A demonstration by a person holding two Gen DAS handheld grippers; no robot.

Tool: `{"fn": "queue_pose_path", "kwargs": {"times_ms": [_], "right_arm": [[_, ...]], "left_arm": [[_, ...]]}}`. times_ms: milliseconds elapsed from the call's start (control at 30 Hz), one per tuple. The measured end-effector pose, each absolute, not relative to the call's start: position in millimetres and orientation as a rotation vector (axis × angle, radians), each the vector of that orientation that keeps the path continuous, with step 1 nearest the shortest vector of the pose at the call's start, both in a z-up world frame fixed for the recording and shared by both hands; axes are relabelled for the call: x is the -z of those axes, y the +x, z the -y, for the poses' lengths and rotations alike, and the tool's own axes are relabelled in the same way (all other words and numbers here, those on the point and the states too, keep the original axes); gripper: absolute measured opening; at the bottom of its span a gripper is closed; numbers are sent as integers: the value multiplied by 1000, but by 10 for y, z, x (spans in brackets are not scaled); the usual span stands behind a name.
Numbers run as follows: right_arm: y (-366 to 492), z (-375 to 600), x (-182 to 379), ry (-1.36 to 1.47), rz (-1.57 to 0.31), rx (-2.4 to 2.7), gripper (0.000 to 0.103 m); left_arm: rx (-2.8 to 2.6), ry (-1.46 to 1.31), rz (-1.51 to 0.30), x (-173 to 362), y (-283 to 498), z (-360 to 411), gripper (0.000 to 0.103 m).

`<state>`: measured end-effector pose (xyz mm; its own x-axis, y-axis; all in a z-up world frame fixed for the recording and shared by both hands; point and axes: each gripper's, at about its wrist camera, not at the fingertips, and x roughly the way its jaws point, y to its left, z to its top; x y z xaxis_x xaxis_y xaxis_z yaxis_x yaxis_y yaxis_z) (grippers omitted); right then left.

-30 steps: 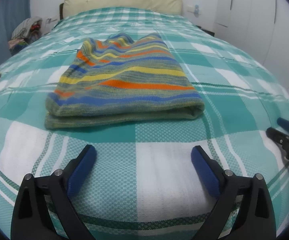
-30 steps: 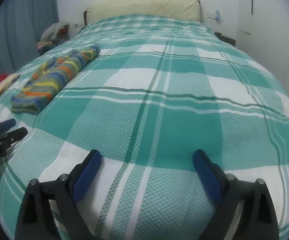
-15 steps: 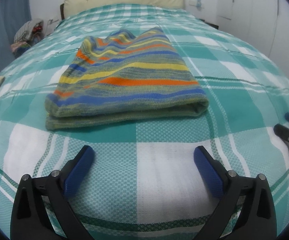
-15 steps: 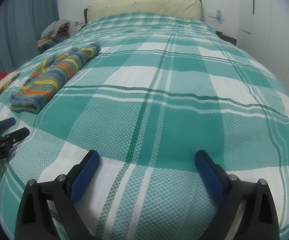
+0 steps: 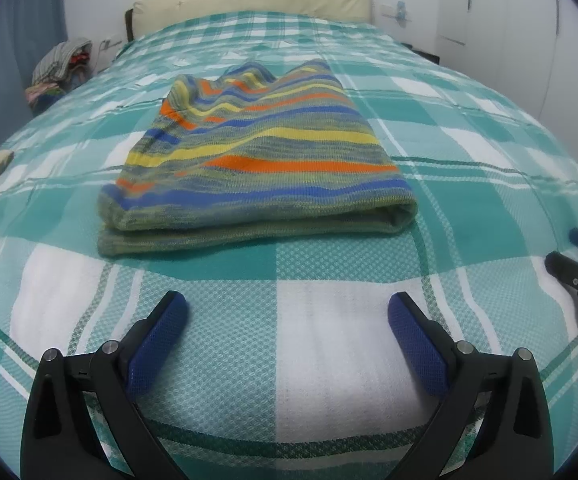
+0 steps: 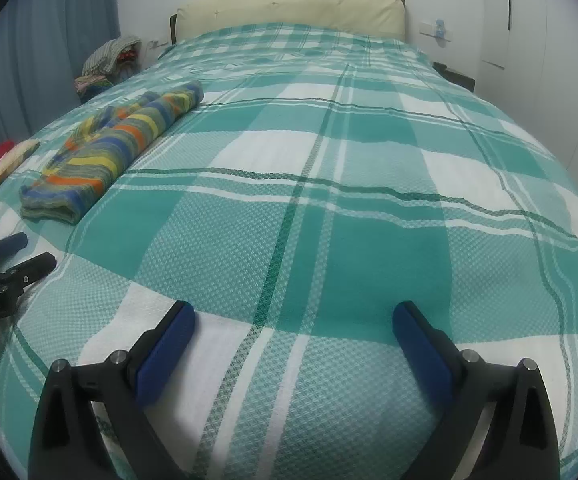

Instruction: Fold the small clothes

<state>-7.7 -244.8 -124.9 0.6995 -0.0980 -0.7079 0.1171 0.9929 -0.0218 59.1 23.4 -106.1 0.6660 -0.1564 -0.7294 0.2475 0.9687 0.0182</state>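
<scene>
The striped knit garment (image 5: 257, 172) lies folded on the checked bed cover (image 5: 329, 340), straight ahead of the left hand-held gripper (image 5: 287, 322), whose fingers are spread wide and hold nothing. The right hand-held gripper (image 6: 294, 326) is likewise released and empty, with the garment well off to its left (image 6: 105, 152).

Both views are lit evenly and softly, with a cool cast; no glare is seen. A thin, soft shadow is cast under the near edge of the striped garment (image 5: 255, 168) on the checked bedspread (image 5: 329, 280). Strong fisheye bending is shown: the bedspread bulges around the garment, and black vignetting is seen in every corner. Slight softness is noticed on the garment and toward the frame edges.
</scene>
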Motion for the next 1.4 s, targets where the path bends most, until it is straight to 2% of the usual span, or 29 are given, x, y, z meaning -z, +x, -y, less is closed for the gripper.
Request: {"fn": "queue_pose_path", "kwargs": {"times_ms": [167, 367, 533, 700, 767, 933, 967, 1033, 1100, 1133, 1167, 1200, 1233, 1400], "right_arm": [[-82, 2456, 1243, 27, -786, 117, 99], [-108, 2496, 1178, 56, -806, 93, 99], [78, 2497, 827, 274, -745, -50, 97], [1025, 2396, 814, 585, -805, -357, 97], [1452, 2343, 925, 639, -847, -406, 92], [2281, 2044, 1186, 625, -935, -532, 87], [2405, 1972, 1196, 626, -936, -561, 84], [2657, 1751, 1273, 649, -983, -629, 67], [2768, 1520, 1305, 596, -1006, -642, 61], [2796, 1370, 1290, 535, -1005, -628, 53], [2790, 1272, 1260, 475, -995, -592, 47], [2761, 1182, 1229, 397, -988, -529, 31], [2715, 1112, 1187, 336, -975, -488, 26], [2459, 907, 830, 173, -868, -426, 22]], "left_arm": [[232, 95, -851, 990, 573, -306, 101], [252, -125, -803, 438, 629, -894, 101], [311, -281, -888, 312, 1465, -1481, 101], [425, -243, -1009, 614, 2278, -1435, 101], [413, -242, -1029, 757, 2492, -1422, 101], [435, -298, -1015, 938, 2667, -1485, 102], [449, -291, -1014, 935, 2697, -1446, 102], [505, -268, -1027, 929, 2763, -1323, 102], [548, -224, -1050, 986, 2787, -1124, 94], [530, -171, -1052, 1003, 2783, -1041, 55], [523, -133, -1053, 1009, 2773, -973, 23], [539, -162, -1065, 1013, 2784, -957, 20], [524, -213, -1060, 982, 2788, -986, 17], [519, -205, -965, 648, 2615, -922, 16]]}}
